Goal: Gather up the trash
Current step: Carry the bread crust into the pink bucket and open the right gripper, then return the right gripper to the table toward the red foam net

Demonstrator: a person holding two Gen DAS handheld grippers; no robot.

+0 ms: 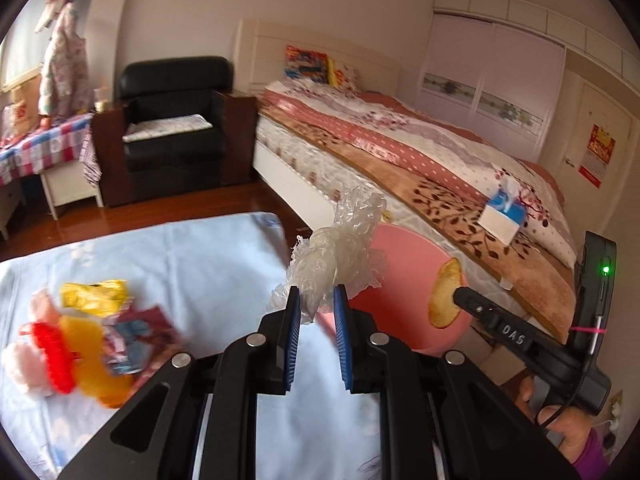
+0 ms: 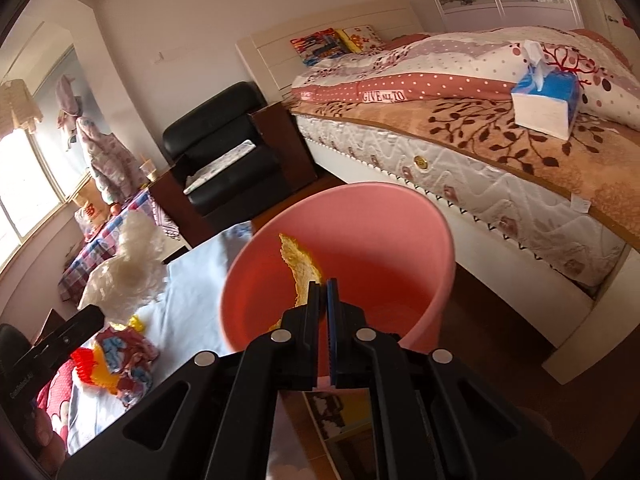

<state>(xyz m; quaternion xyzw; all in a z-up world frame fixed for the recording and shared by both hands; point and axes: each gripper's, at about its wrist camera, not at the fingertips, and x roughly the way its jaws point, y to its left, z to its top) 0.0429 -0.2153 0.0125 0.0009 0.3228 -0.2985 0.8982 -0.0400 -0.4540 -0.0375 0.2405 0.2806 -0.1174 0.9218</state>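
Pink bin, yellow peel, clear bubble wrap, pale-blue cloth, blue-padded fingers.

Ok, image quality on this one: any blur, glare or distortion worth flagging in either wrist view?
Left wrist view: the wrapper pile on the sheet is smeared by motion blur, while the bubble wrap in the left gripper stays sharp. Right wrist view: the window is blown out, but the pink bin and the peel are clear. Both views bend the room's straight lines, with dark corners.

Black armchair, made bed, tissue box, checked tablecloth
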